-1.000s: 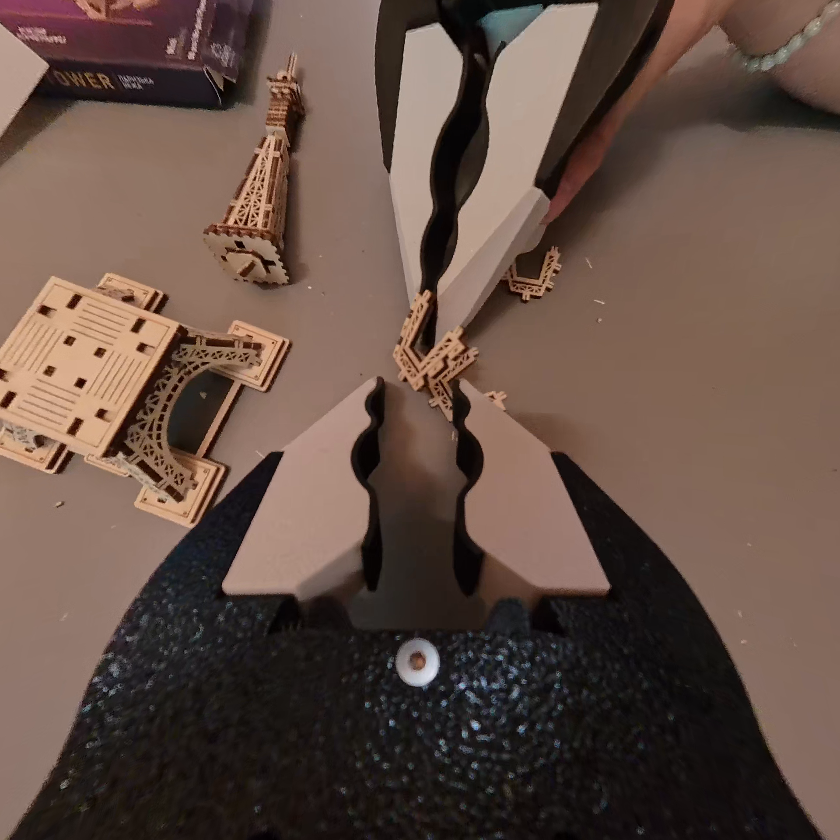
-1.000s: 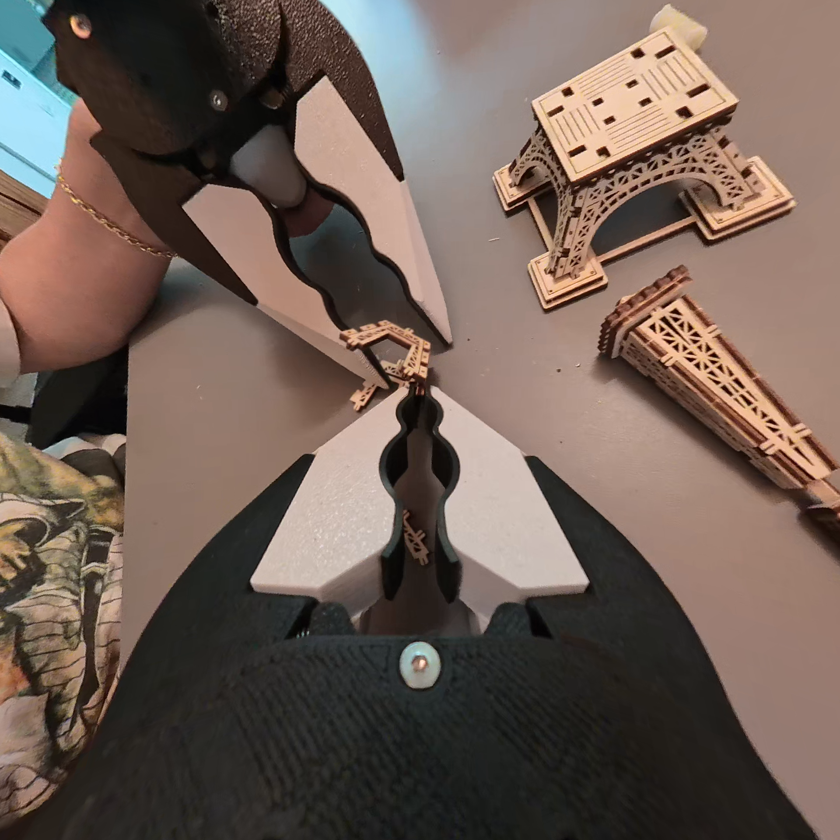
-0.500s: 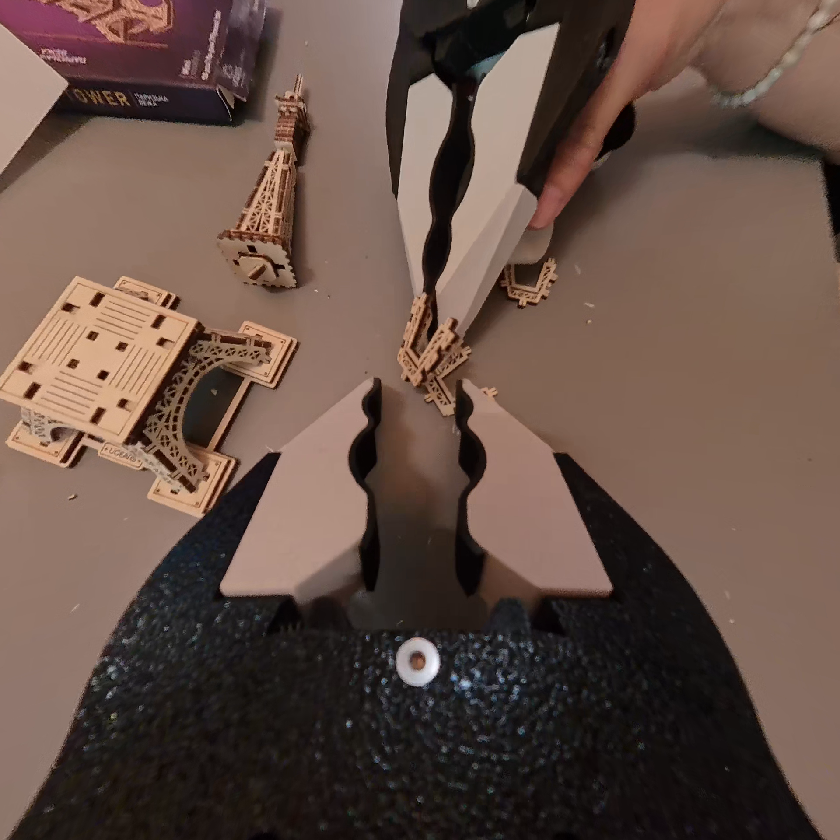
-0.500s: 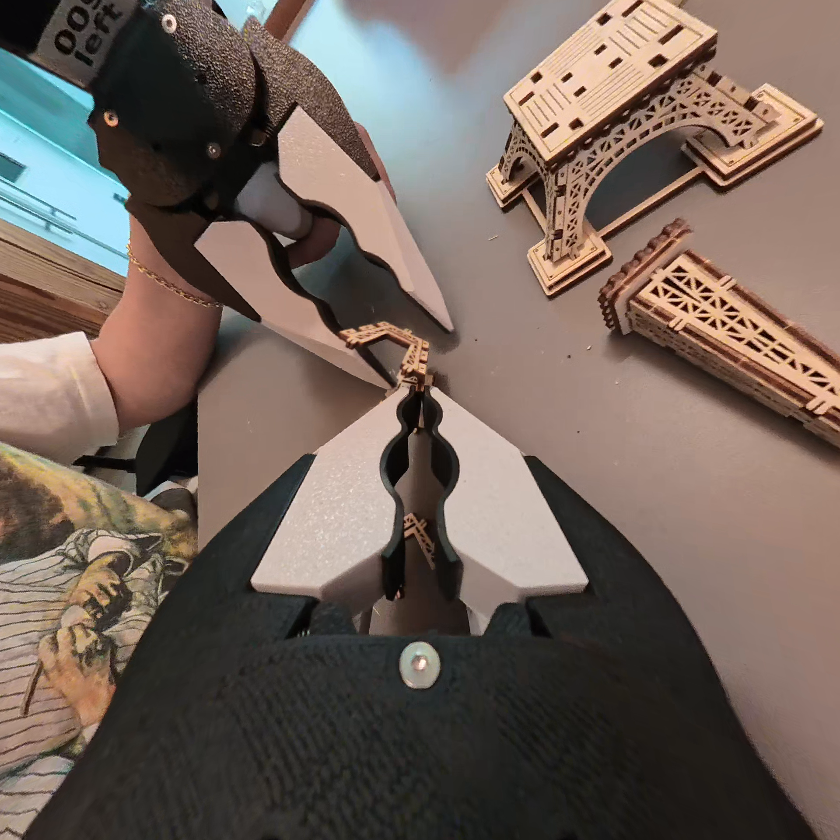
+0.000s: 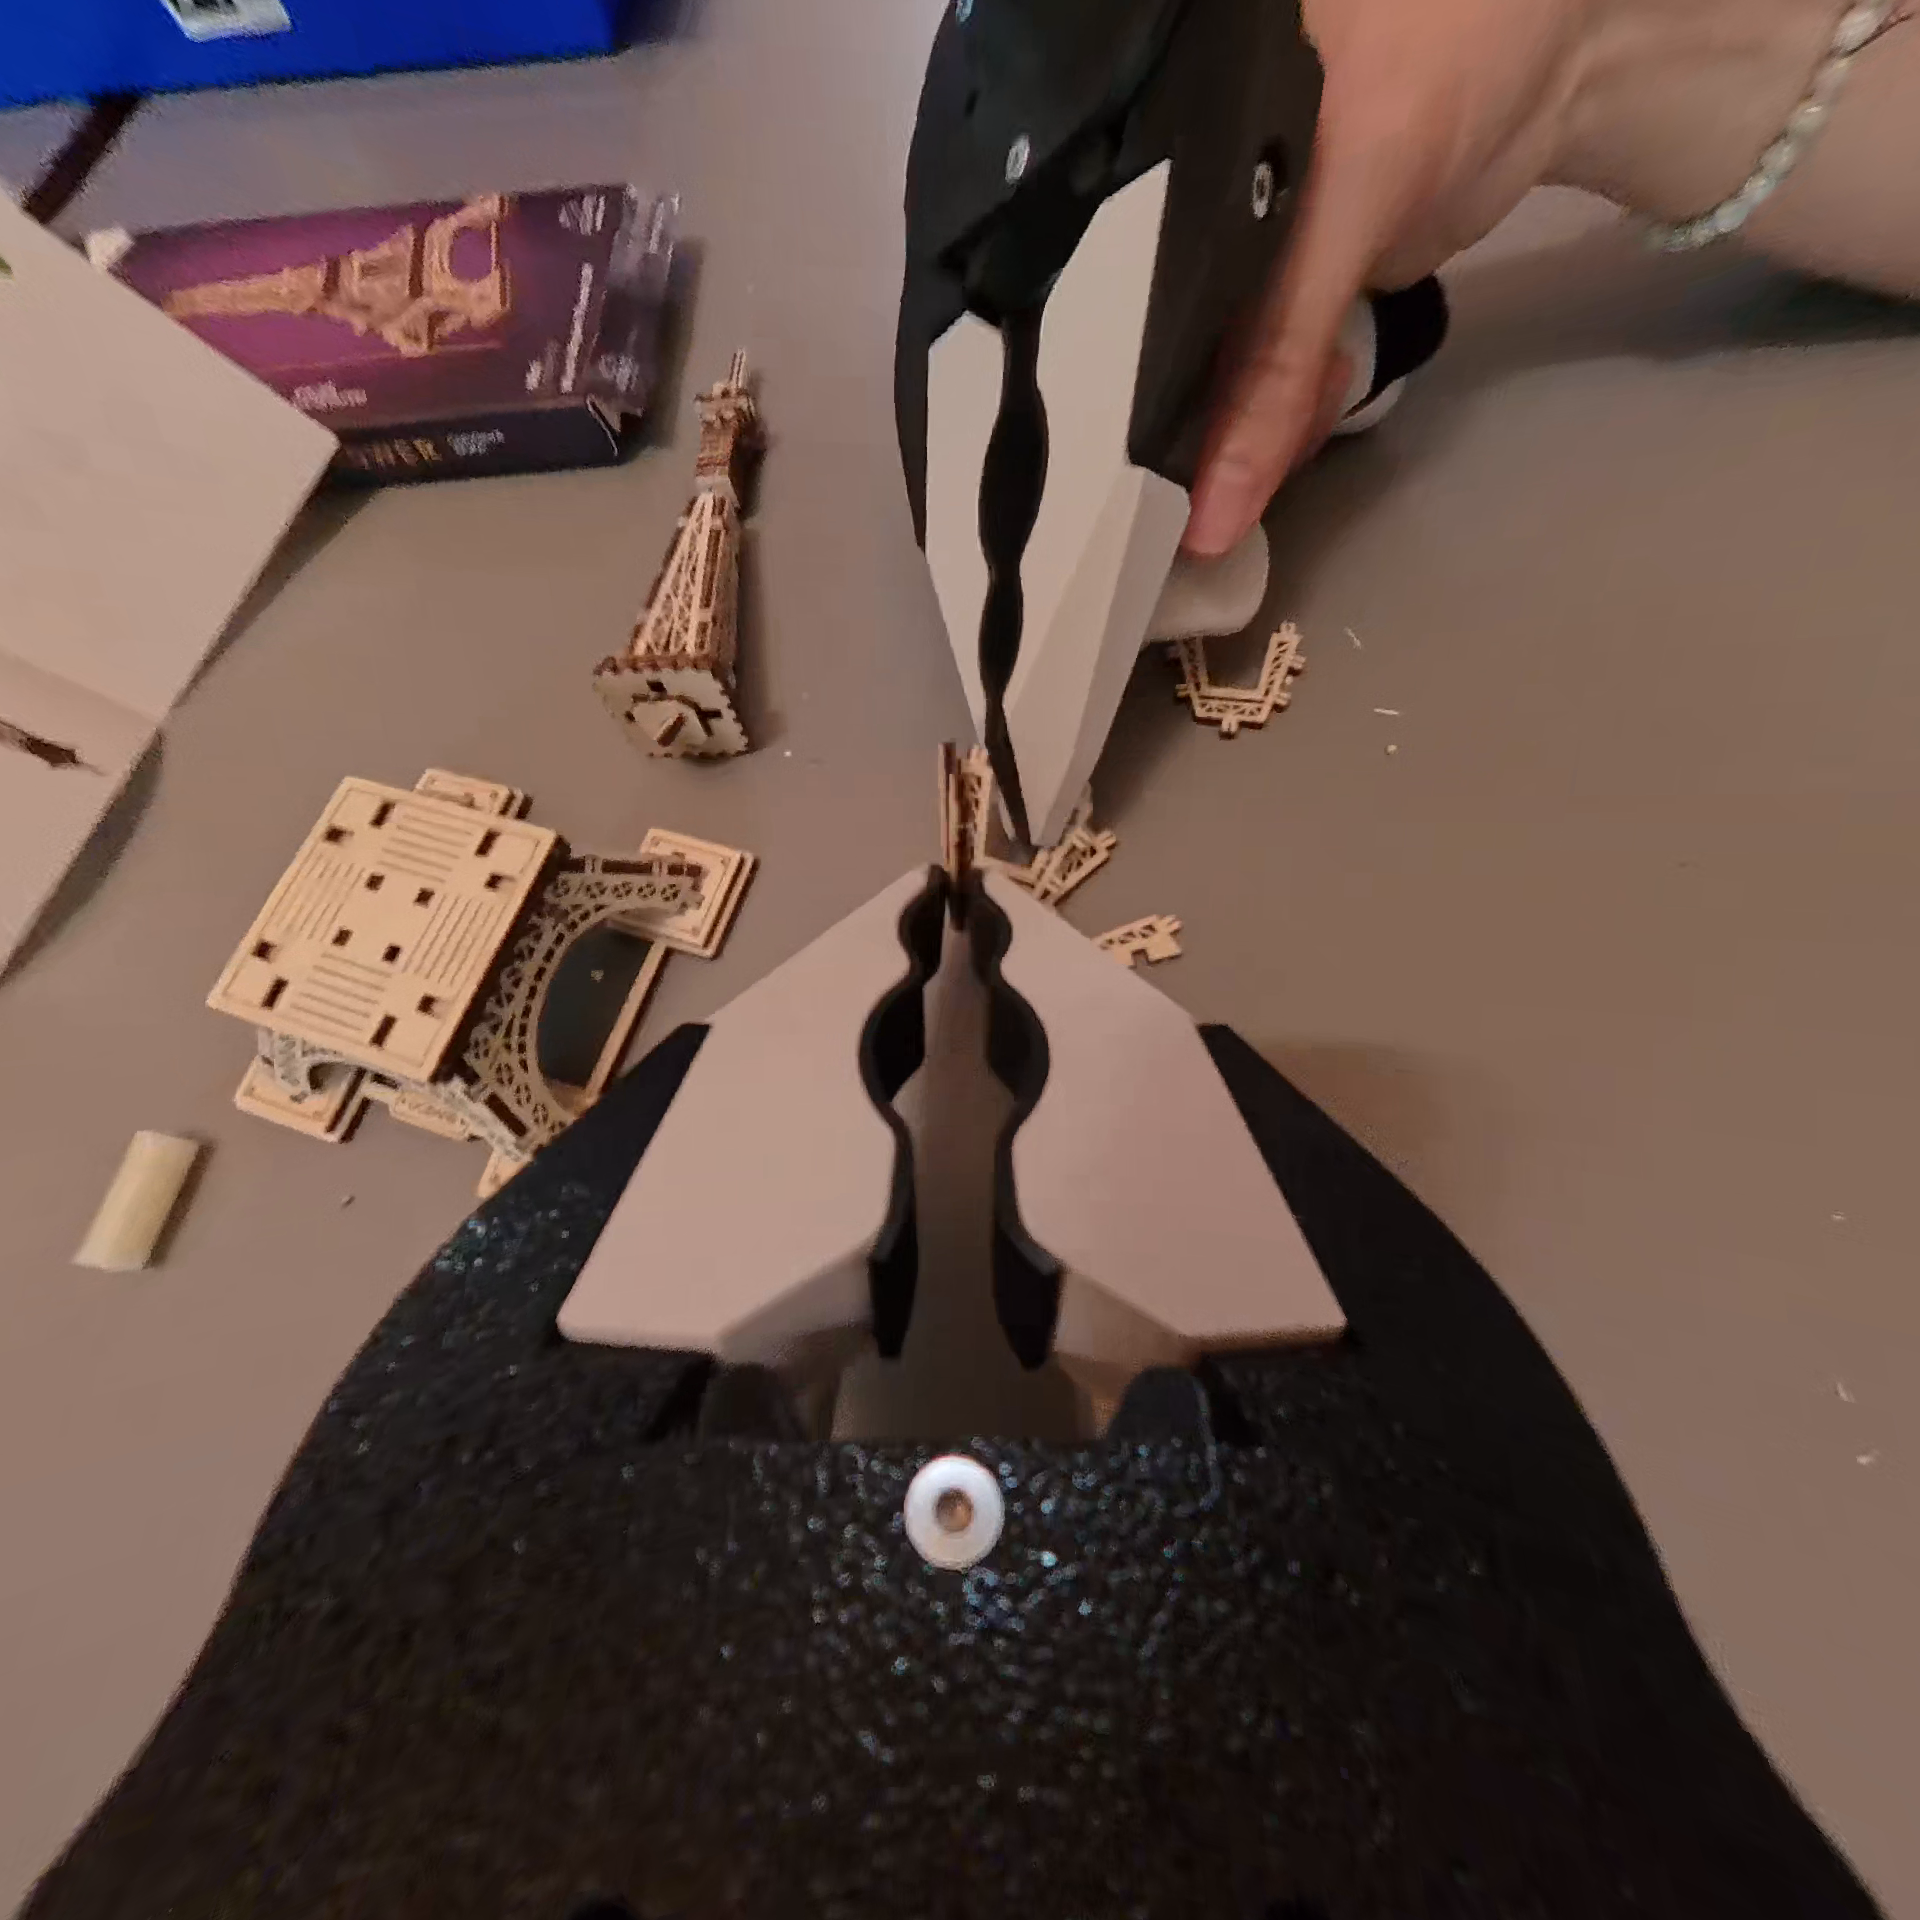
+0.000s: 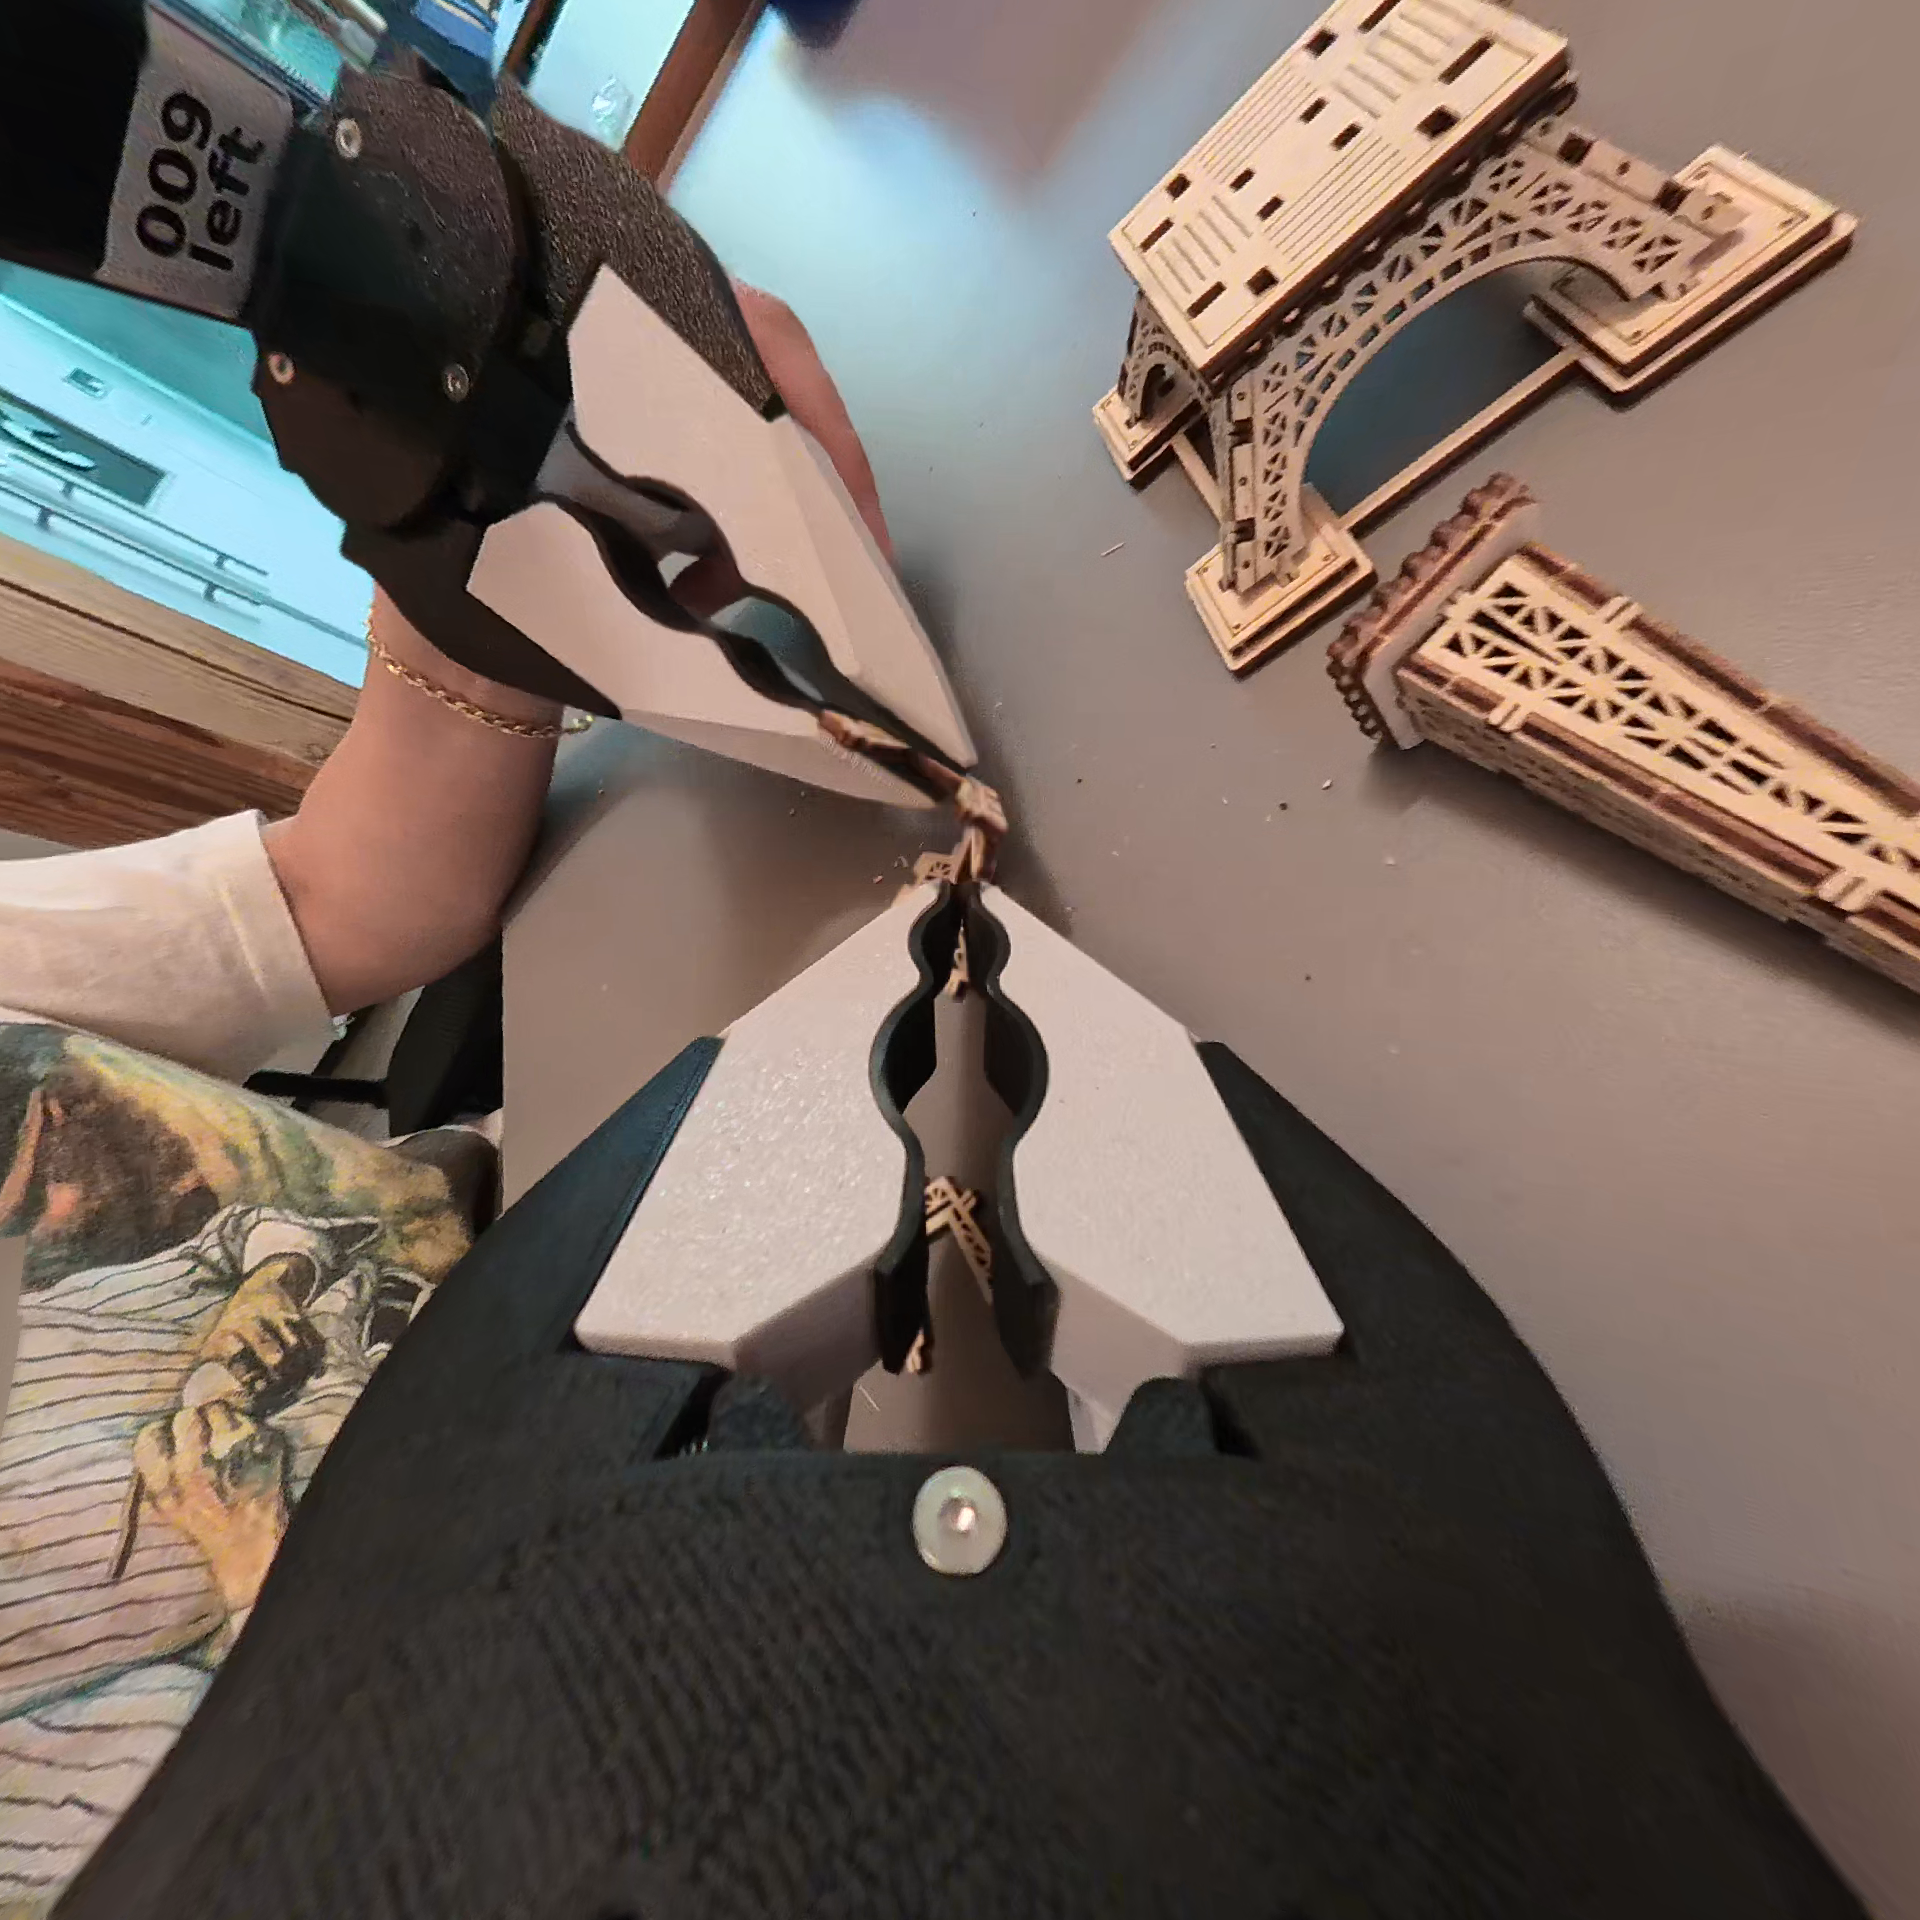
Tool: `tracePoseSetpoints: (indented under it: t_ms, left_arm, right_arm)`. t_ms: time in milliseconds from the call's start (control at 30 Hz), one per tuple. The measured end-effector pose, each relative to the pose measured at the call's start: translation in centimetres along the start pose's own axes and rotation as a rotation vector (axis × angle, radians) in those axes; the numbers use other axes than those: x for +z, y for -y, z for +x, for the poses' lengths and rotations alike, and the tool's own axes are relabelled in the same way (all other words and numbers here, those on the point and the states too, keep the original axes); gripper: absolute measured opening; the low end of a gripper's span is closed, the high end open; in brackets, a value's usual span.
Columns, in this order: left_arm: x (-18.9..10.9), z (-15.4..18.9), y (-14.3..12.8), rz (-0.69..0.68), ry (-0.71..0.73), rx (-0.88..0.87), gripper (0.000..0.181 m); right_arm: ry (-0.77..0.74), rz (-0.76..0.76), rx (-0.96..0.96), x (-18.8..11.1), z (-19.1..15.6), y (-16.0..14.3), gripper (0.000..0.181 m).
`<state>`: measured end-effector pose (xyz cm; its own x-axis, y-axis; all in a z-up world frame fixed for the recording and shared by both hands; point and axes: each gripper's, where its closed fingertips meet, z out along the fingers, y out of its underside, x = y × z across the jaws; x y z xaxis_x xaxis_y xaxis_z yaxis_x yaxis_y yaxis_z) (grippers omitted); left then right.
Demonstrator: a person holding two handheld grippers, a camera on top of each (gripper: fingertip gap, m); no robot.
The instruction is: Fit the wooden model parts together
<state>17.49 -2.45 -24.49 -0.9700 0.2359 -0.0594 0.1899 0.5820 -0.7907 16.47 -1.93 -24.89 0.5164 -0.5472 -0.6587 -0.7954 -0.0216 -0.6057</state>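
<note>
- The left gripper, pale wedge fingers with wavy black pads on a speckled black body, is pinched at its tips onto a thin pale lattice-cut wooden strip that stands on edge.
- The right gripper, same shape but with a matte ribbed body, has its tips closed on the other end of the small lattice pieces; the two grippers meet nose to nose just above the grey table.
- More loose lattice bits lie under and just beside the tips: an angled cluster, a short piece, and a U-shaped frame partly behind the right fingers.
- The right wrist view shows a lattice bit between its own pads (the left view does not show it).
- Off to the side stands the wooden arched tower base with a slotted square deck, and near it lies the tapering lattice tower spire on its side.
- Only the left wrist view shows a purple printed box, a pale board and a small cream stub.
</note>
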Motion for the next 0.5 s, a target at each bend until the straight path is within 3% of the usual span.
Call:
tracePoseSetpoints:
  t_ms: [167,333,400,500]
  left_arm:
    - [-0.1,-0.5,0.4,-0.013,0.053,0.119,0.001]
    - [0.2,-0.5,0.6,-0.049,-0.004,0.188,0.001]
    - [0.5,-0.3,1.0,-0.040,-0.040,0.197,0.001]
    - [0.8,-0.1,1.3,-0.033,-0.087,0.206,0.001]
  right_arm:
    - [-0.003,0.037,-0.011,-0.4,-0.1,0.4,0.005]
    - [-0.191,0.072,-0.070,-2.3,1.1,0.0,0.018]
    - [-0.240,0.086,-0.202,-2.8,0.3,0.1,0.004]
    - [-0.297,0.058,-0.507,-3.0,-1.6,-0.1,0.000]
